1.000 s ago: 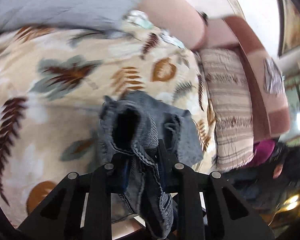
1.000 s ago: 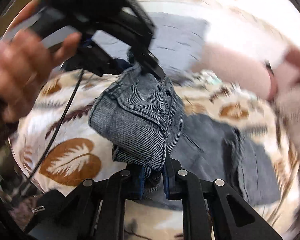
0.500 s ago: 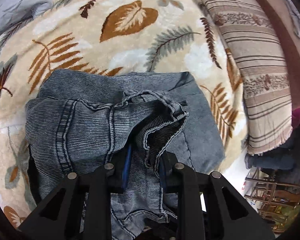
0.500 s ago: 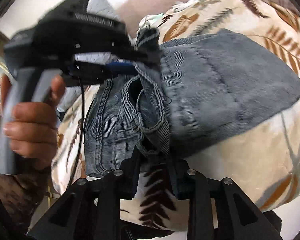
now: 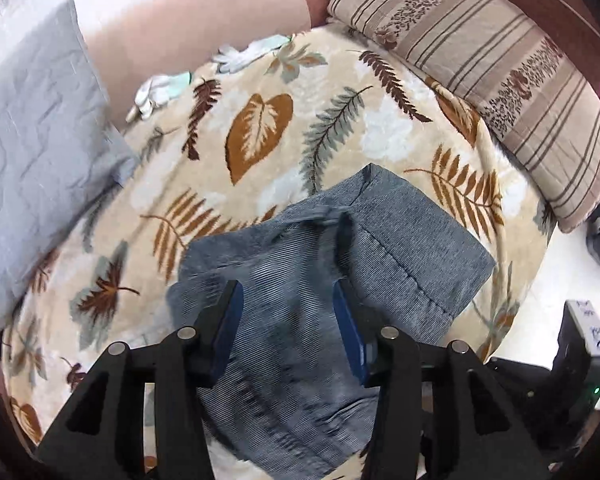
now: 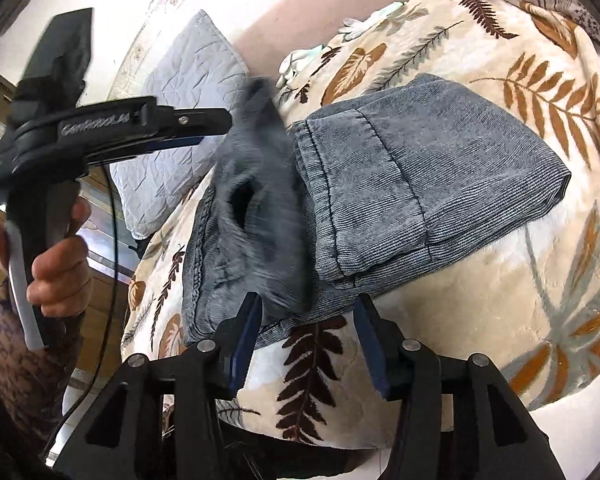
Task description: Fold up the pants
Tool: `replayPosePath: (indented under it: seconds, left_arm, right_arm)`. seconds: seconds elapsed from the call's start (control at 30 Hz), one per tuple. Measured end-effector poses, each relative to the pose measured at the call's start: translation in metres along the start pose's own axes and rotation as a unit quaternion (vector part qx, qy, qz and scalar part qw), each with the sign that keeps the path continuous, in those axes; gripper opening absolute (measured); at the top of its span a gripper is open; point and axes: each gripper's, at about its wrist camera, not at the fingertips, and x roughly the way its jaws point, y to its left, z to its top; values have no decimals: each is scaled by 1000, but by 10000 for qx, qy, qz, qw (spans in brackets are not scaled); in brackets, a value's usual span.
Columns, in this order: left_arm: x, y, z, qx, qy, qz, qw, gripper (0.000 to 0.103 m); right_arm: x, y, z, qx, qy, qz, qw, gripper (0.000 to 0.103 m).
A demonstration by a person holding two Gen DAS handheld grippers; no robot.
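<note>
- We hold the left gripper (image 5: pixel 286 320) pointing steeply down over the pants (image 5: pixel 332 280); its jaws are opening, with denim below and between the blue pads (image 5: pixel 352 336) but not pinched by them.
- From the right wrist view we see our left hand (image 6: pixel 56 276) wrapped round that gripper's handle at the left edge, a patterned sleeve (image 6: pixel 24 376) below it and a black cable (image 6: pixel 112 248) hanging down.
- The right gripper (image 6: pixel 306 336) points less steeply, from the near edge of the bed; its jaws are opening too, and the near edge of the pants lies just beyond the pads, not pressed by them.
- The pants lie folded on a leaf-print blanket (image 5: pixel 260 128) spread over the bed, with the upper layer blurred in both views (part of the cloth near the left gripper's tips is smeared, so we cannot tell its exact lie).
- A grey quilted pillow (image 5: pixel 32 128) sits at the far left, well apart from the pants.
- A striped cushion (image 5: pixel 500 64) lies along the far right edge of the blanket.
- Pale gloves (image 5: pixel 160 88) rest at the far edge of the blanket, near the pillow.
- Nothing lies between either gripper and the denim.
</note>
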Motion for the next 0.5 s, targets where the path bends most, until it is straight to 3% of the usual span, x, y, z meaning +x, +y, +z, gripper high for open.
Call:
replayPosePath:
  seconds: [0.23,0.5]
  left_arm:
    - [-10,10,-6,-90,-57,103,9999,46]
    - [-4,24,-6,-166,43,286,9994,57]
  right_arm:
    - [-1,11,4,-129,-56,-126,9998,63]
    - [-6,10,13,-35,-210,-296,9993,69]
